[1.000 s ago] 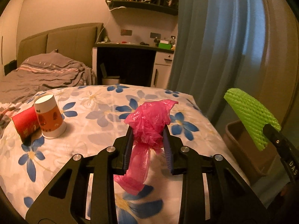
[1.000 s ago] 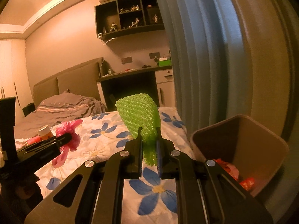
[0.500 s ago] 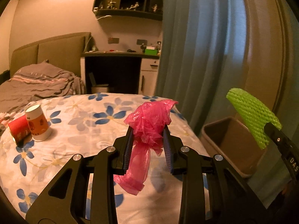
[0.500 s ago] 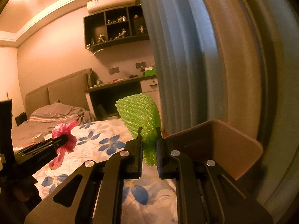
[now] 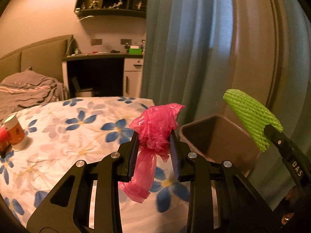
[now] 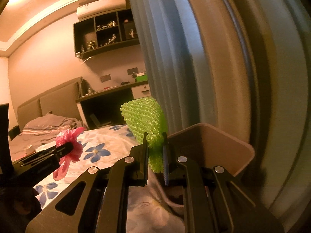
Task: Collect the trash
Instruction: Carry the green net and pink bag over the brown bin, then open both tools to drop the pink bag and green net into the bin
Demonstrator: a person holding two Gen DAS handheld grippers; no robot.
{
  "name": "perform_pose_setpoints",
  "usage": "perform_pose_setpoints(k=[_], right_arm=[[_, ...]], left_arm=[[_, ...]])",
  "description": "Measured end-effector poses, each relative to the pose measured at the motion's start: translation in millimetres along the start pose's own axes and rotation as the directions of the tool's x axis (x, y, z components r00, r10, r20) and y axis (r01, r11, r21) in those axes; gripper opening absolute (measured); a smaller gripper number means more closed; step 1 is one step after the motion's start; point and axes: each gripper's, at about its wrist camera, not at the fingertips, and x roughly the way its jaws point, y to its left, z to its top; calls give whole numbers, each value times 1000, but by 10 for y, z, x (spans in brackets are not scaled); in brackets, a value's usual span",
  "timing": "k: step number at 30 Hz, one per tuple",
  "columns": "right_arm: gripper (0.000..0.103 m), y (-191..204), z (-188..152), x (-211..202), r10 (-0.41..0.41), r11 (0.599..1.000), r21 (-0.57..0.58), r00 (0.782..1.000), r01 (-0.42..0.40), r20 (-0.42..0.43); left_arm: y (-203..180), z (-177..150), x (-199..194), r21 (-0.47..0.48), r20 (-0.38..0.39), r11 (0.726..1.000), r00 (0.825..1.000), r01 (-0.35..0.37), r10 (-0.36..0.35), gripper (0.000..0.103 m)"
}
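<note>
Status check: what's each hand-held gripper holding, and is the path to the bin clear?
Left hand-held gripper shut on pink plastic bag. Right shut on green foam net. Brown bin just ahead, nothing between.

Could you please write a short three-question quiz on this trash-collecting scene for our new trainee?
1. True or false: the left gripper is shut on the crumpled pink plastic bag.
2. What does the right gripper hold? A) a red can B) the green foam mesh sleeve C) nothing
3. Fill in: beyond both grippers, beside the bed with the blue-flowered cover, stands the open brown plastic ____.

Key: 1 true; 2 B; 3 bin.
</note>
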Motion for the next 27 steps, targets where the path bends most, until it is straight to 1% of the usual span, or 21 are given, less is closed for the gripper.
perform_pose_setpoints(k=[4, 10, 15, 21, 27], right_arm=[[13, -140, 22, 19, -40, 999, 11, 999, 40, 10], [13, -361, 45, 101, -92, 995, 31, 996, 91, 16], [13, -473, 76, 159, -109, 993, 43, 994, 109, 14], [13, -488, 75, 257, -113, 993, 36, 994, 112, 8], [14, -474, 50, 264, -110, 993, 41, 994, 110, 11]], left_arm=[[-217, 43, 110, 18, 1, 998, 999, 52, -52, 30], [-587, 83, 326, 54, -1, 990, 991, 131, -131, 30], [-828, 86, 534, 67, -18, 981, 984, 180, -180, 30], [-955, 70, 714, 60, -43, 974, 976, 216, -214, 30], [-1027, 43, 833, 57, -58, 966, 966, 253, -250, 30]])
